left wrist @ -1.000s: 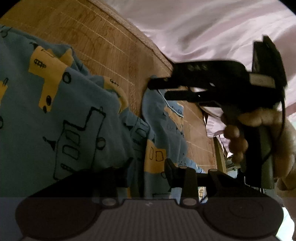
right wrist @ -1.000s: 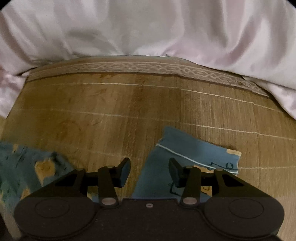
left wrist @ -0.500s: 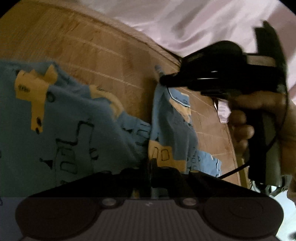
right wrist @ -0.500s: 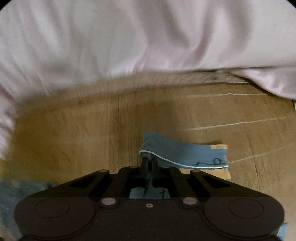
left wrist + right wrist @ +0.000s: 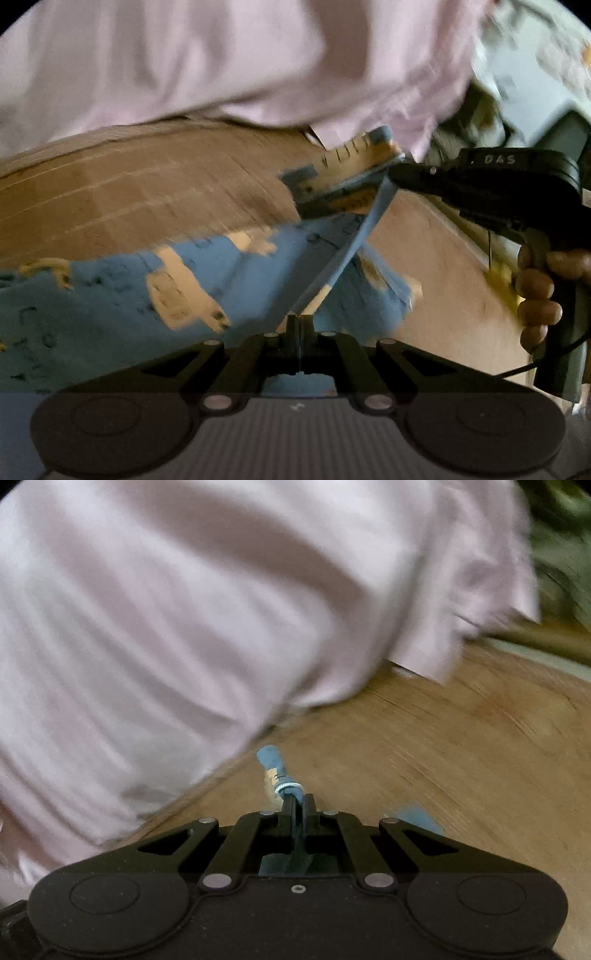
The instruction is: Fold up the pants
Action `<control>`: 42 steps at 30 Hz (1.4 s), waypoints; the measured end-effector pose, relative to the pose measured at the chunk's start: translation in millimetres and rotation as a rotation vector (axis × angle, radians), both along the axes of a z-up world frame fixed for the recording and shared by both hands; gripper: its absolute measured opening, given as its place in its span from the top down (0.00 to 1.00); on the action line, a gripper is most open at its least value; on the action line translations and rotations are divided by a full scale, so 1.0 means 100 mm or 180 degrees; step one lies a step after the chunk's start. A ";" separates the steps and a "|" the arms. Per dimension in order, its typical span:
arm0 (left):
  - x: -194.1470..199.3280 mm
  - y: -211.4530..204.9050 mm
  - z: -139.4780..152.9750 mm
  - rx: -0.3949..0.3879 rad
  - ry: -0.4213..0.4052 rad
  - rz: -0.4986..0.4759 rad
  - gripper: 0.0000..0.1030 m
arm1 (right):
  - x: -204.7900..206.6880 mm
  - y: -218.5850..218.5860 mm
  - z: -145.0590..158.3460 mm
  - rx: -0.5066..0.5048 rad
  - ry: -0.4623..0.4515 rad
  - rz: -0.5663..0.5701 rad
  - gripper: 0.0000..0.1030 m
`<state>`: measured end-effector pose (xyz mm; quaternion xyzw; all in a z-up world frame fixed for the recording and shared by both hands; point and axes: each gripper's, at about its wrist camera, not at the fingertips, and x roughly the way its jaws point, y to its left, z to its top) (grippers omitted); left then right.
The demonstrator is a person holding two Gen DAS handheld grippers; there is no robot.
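Pants (image 5: pixel 110 302): blue fabric with yellow patches and dark line drawings. Bulk spreads across the left and middle of the left wrist view, lying on the mat; edges blurred.

Lifted part: a taut blue strip rises from the left gripper's tips up and to the right, to the tip of the right gripper. A hem end with yellow print hangs just left of that tip, off the mat.

Left gripper (image 5: pixel 300 325): fingers pressed together, pinching the lower end of the blue strip. Cloth also shows in the gap behind the fingers.

Right gripper (image 5: pixel 300 803): fingers pressed together on a fold of the pants. A small bunch of blue cloth with a white stitched hem pokes out just ahead of the tips. More blue shows between the finger bases, and a blurred blue patch sits low right of the fingers.

Right gripper, as seen in the left wrist view: black body at far right, tip pointing left and touching the raised hem.

Hand (image 5: pixel 543 299): wrapped around the right gripper's handle, fingers curled on its left side.

Mat (image 5: pixel 461 746): brown woven surface with pale lines, under the pants.

Sheet (image 5: pixel 184 609): pale pink, rumpled, covering the far edge of the mat in both views.

Focus: both views motion-blurred; fine print detail unreadable.
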<state>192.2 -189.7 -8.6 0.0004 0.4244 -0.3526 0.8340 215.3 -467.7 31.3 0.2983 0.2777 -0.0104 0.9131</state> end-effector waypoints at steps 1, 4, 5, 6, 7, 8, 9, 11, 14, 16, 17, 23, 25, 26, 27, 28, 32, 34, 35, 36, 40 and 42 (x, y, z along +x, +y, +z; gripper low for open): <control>-0.06 -0.09 -0.06 0.0115 -0.0029 -0.0080 1.00 | -0.09 -0.06 -0.13 0.0017 0.0054 -0.0100 0.98; -0.20 -0.23 -0.23 0.0332 -0.0036 -0.0208 1.00 | -0.30 -0.19 -0.49 0.0195 0.0219 -0.0324 0.98; -0.25 -0.26 -0.27 0.0391 -0.0068 -0.0232 1.00 | -0.36 -0.21 -0.58 0.0277 0.0239 -0.0365 0.97; -0.27 -0.27 -0.27 0.0439 -0.0104 -0.0245 1.00 | -0.41 -0.22 -0.63 0.0295 0.0240 -0.0385 0.97; -0.29 -0.27 -0.27 0.0480 -0.0135 -0.0256 1.00 | -0.44 -0.22 -0.67 0.0278 0.0245 -0.0389 0.97; -0.32 -0.27 -0.27 0.0509 -0.0150 -0.0260 1.00 | -0.47 -0.22 -0.68 0.0275 0.0251 -0.0373 0.95; -0.32 -0.29 -0.27 0.0534 -0.0165 -0.0258 1.00 | -0.46 -0.22 -0.71 0.0273 0.0259 -0.0345 0.91; -0.29 -0.36 -0.27 0.0579 -0.0219 -0.0265 1.00 | -0.45 -0.24 -0.72 0.0218 0.0261 -0.0276 0.84; -0.30 -0.40 -0.26 0.0642 -0.0285 -0.0296 1.00 | -0.46 -0.29 -0.72 0.0248 0.0207 -0.0249 0.74; -0.34 -0.38 -0.25 0.0649 -0.0296 -0.0311 1.00 | -0.45 -0.32 -0.73 0.0256 0.0188 -0.0284 0.67; -0.34 -0.39 -0.26 0.0653 -0.0303 -0.0320 1.00 | -0.46 -0.35 -0.74 0.0282 0.0192 -0.0311 0.66; -0.34 -0.38 -0.27 0.0652 -0.0324 -0.0343 1.00 | -0.48 -0.45 -0.79 0.0297 0.0298 -0.0509 0.93; -0.33 -0.37 -0.26 0.0635 -0.0312 -0.0347 1.00 | -0.53 -0.42 -0.74 0.0142 0.0252 -0.0558 0.94; -0.34 -0.37 -0.26 0.0620 -0.0302 -0.0353 1.00 | -0.56 -0.38 -0.70 0.0032 0.0235 -0.0567 0.94; -0.35 -0.36 -0.26 0.0605 -0.0300 -0.0368 1.00 | -0.58 -0.35 -0.68 -0.0057 0.0231 -0.0574 0.94; -0.36 -0.35 -0.26 0.0609 -0.0318 -0.0393 1.00 | -0.60 -0.31 -0.67 -0.0136 0.0254 -0.0583 0.94; -0.43 -0.37 -0.29 0.0640 -0.0402 -0.0524 1.00 | -0.60 -0.26 -0.81 -0.0318 0.0539 -0.0662 0.93; -0.42 -0.34 -0.30 0.0581 -0.0355 -0.0556 0.99 | -0.59 -0.18 -0.80 -0.0587 0.0557 -0.0583 0.92; -0.41 -0.32 -0.30 0.0533 -0.0300 -0.0554 0.99 | -0.57 -0.12 -0.78 -0.0754 0.0566 -0.0559 0.89; -0.39 -0.28 -0.29 0.0476 -0.0238 -0.0536 0.98 | -0.57 -0.05 -0.78 -0.0906 0.0577 -0.0547 0.85; -0.35 0.00 -0.22 0.0287 -0.0091 -0.0318 0.86 | -0.57 0.14 -0.81 -0.1350 0.0672 -0.0492 0.45; -0.33 0.20 -0.19 0.0297 -0.0073 -0.0137 0.74 | -0.59 0.14 -0.82 -0.1411 0.0628 -0.0558 0.27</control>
